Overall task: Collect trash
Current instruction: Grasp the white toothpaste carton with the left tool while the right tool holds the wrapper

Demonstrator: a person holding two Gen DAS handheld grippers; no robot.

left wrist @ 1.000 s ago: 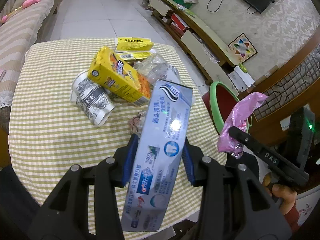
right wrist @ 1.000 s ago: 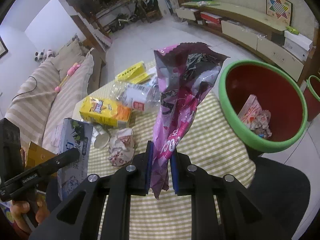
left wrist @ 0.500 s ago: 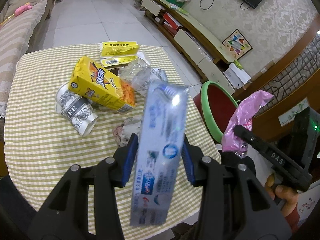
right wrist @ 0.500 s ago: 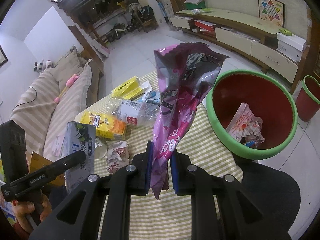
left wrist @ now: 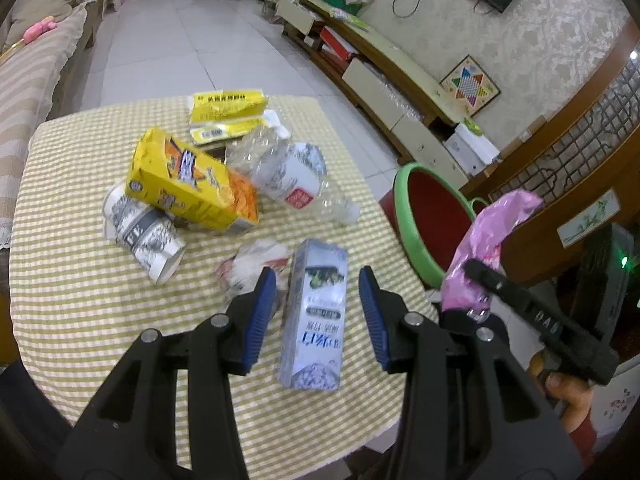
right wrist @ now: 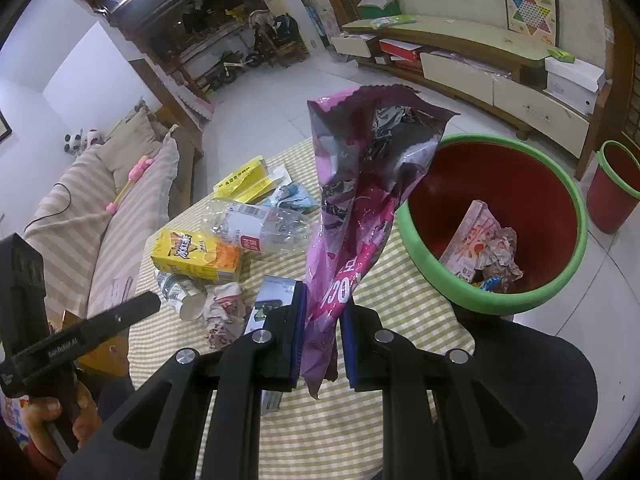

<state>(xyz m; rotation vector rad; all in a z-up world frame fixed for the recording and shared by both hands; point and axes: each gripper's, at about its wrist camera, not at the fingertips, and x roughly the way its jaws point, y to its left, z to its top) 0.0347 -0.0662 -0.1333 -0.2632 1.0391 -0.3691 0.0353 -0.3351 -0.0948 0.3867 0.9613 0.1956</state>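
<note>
Toothpaste box (left wrist: pixel 316 316) has slipped from the opening left tool (left wrist: pixel 318 304), loose between its pads over the bench (left wrist: pixel 80 300); right tool (right wrist: pixel 323 332) stays clenched on pink wrapper (right wrist: pixel 360 200) beside the bin (right wrist: pixel 576 240)

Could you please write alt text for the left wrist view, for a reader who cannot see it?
The left gripper is opening around a grey toothpaste box, its pads clear of it, above a checked tablecloth strewn with a yellow snack carton and a crushed clear plastic bottle.

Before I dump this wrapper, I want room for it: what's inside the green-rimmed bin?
Inside the green-rimmed bin: a flattened carton, crumpled paper, a blue-yellow scrap. Anything beneath them is covered.
</note>
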